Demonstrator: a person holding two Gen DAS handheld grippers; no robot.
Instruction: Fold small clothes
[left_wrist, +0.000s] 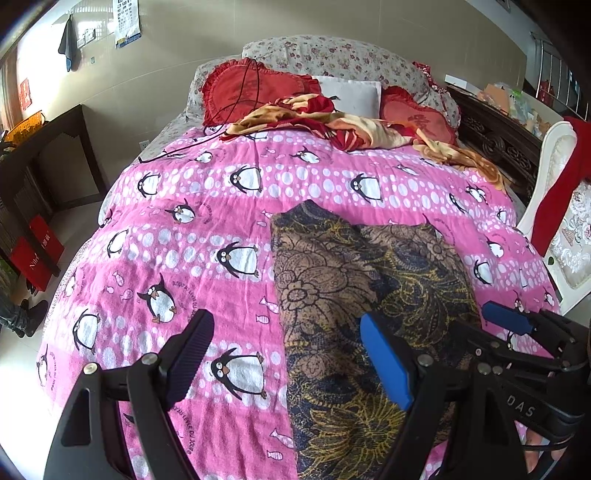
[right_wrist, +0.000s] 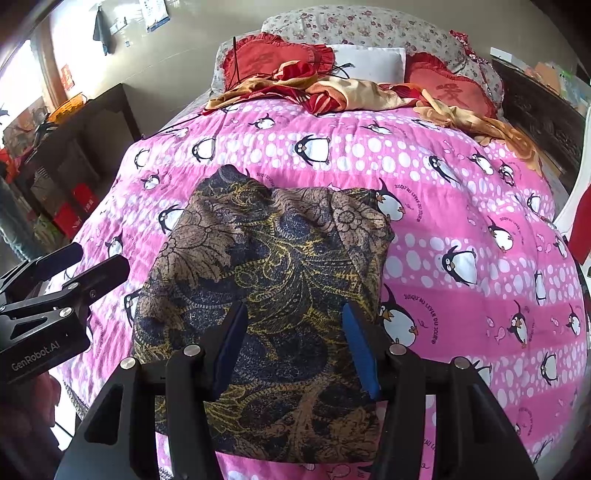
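One patterned garment (right_wrist: 266, 266), two spread grippers

Right gripper (right_wrist: 295, 343) fingers spread apart above the dark floral garment (right_wrist: 273, 280), nothing between them. The garment lies flat on the pink penguin bedspread (right_wrist: 461, 206), extending ahead of the fingers and under them. Left gripper (right_wrist: 72, 266) sits off to the left of the fingers, over the bedspread beside the garment's left edge, its fingers slightly parted.
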